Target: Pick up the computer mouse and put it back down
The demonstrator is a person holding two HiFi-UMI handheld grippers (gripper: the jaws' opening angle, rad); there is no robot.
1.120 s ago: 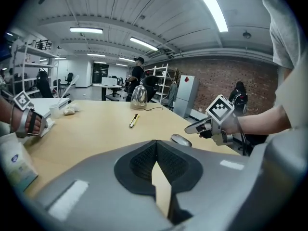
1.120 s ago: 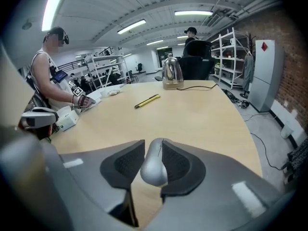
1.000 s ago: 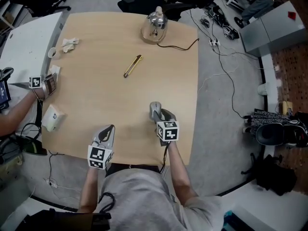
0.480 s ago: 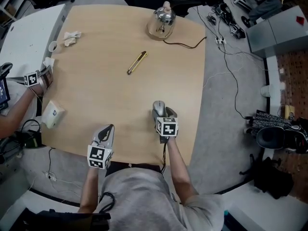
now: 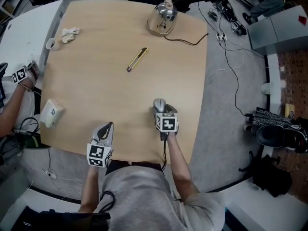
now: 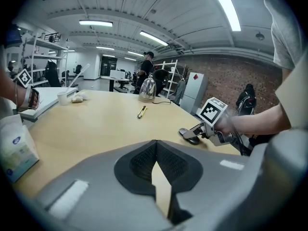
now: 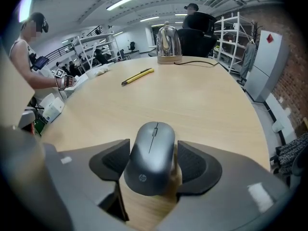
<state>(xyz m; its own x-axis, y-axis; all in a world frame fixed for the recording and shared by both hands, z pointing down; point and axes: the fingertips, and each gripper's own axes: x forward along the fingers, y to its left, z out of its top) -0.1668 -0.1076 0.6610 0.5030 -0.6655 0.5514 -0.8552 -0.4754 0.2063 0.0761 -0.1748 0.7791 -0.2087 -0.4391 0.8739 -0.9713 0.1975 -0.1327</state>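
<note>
The grey computer mouse (image 7: 151, 155) lies on the pale wooden table (image 5: 96, 85) near its front right edge, also seen in the head view as the mouse (image 5: 158, 104). My right gripper (image 7: 154, 163) straddles it. Its jaws have just been opening, and the pads stand off the mouse's sides with the mouse between them. In the head view the right gripper (image 5: 162, 112) points steeply down at the table. My left gripper (image 5: 107, 128) rests to the left near the front edge, and this left gripper (image 6: 155, 163) is shut with nothing in it.
A yellow utility knife (image 5: 136, 59) lies mid-table. A glass-domed kettle (image 5: 163, 18) with a black cable stands at the far edge. A white box (image 5: 51, 113) sits at the left edge, with a cup (image 5: 50, 44) and crumpled tissue (image 5: 69, 33) far left. Another person's hand (image 5: 21, 74) is beside the table.
My right gripper's jaws have spread wider around the mouse, which now sits on the table. The other person's hand at the left has drawn back from the table.
</note>
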